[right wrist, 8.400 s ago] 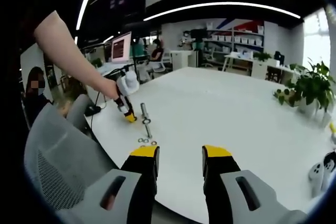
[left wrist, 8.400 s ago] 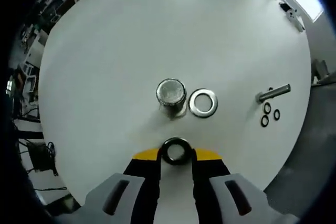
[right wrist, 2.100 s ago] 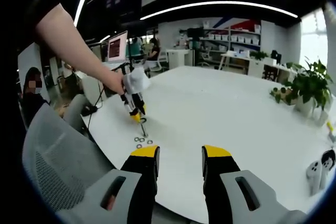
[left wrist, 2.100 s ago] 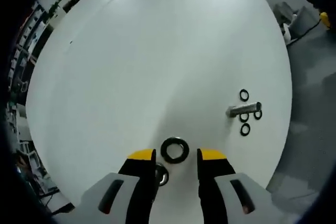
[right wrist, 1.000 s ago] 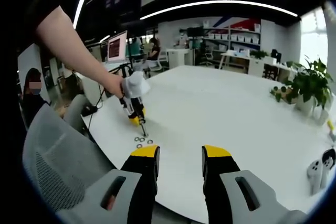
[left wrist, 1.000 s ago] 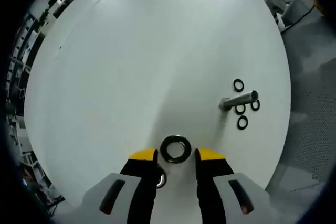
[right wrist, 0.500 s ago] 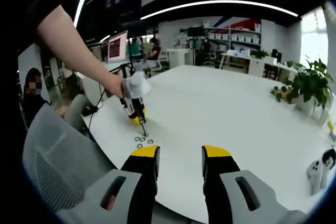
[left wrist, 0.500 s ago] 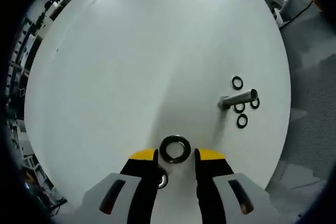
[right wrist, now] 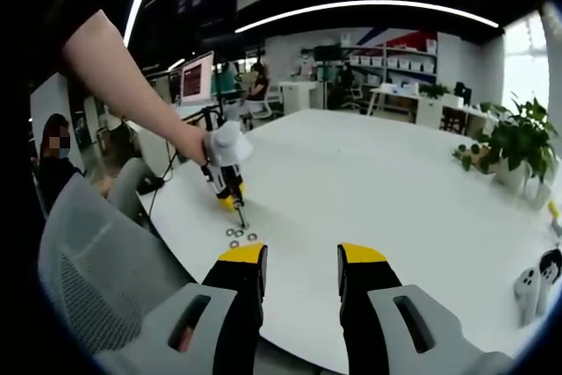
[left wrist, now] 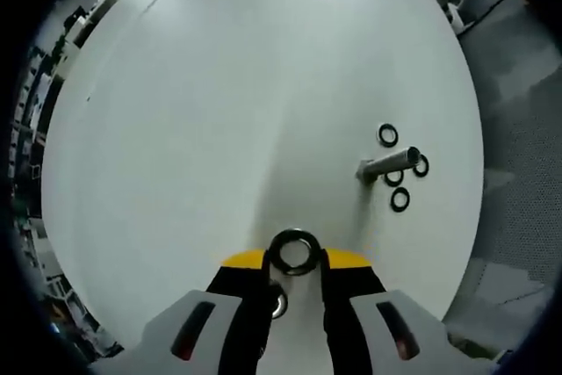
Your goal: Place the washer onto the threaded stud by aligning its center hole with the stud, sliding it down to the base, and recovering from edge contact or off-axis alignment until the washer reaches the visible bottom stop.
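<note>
The left gripper (left wrist: 294,259) has just drawn its yellow tips together on the dark washer (left wrist: 294,251); half a second ago they stood apart either side of it, and now they pinch its rim. That looks like the grasp completed, so carrying it to a stud should follow. The washer sits at twelve o'clock off the jaws, right between the tips, over the white table (left wrist: 219,111). Under the left jaw, at about seven o'clock from the washer, a small silver ring (left wrist: 278,306) peeks out. A metal stud (left wrist: 386,164) lies toppled at two o'clock, with three black rings (left wrist: 387,135) beside it. The right gripper (right wrist: 301,261) hangs spread and empty, well apart from the work.
</note>
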`<state>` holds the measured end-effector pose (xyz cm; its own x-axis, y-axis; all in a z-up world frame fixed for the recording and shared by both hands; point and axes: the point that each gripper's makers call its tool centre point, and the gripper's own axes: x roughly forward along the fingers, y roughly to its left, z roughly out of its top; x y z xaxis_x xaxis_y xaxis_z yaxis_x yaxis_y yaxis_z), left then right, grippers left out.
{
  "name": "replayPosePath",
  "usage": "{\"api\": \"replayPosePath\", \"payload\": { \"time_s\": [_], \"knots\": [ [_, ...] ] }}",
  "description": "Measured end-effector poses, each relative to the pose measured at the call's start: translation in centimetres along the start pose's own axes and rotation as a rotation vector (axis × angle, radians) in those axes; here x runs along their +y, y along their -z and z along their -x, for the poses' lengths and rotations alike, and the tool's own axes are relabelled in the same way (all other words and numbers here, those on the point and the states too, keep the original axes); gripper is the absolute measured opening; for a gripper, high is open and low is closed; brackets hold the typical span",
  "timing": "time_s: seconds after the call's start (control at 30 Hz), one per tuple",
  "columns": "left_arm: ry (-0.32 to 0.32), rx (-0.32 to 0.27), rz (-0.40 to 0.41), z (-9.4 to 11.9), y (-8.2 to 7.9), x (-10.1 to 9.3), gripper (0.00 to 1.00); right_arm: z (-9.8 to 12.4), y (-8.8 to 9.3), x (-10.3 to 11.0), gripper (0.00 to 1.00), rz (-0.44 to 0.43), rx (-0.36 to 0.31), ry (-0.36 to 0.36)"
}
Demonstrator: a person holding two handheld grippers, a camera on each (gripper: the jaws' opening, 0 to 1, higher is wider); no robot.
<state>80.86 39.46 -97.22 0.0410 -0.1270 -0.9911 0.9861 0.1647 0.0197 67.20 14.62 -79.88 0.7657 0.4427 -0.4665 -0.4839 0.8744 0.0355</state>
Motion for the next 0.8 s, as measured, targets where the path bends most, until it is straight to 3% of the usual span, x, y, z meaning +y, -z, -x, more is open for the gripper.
{"api": "replayPosePath", "payload": {
  "time_s": [0.8],
  "knots": [
    [-0.028,-0.054,0.07,0.36,0.14,0.0,0.19,0.0,-0.03,0.0,0.34,0.002,0.001,-0.002]
  ]
}}
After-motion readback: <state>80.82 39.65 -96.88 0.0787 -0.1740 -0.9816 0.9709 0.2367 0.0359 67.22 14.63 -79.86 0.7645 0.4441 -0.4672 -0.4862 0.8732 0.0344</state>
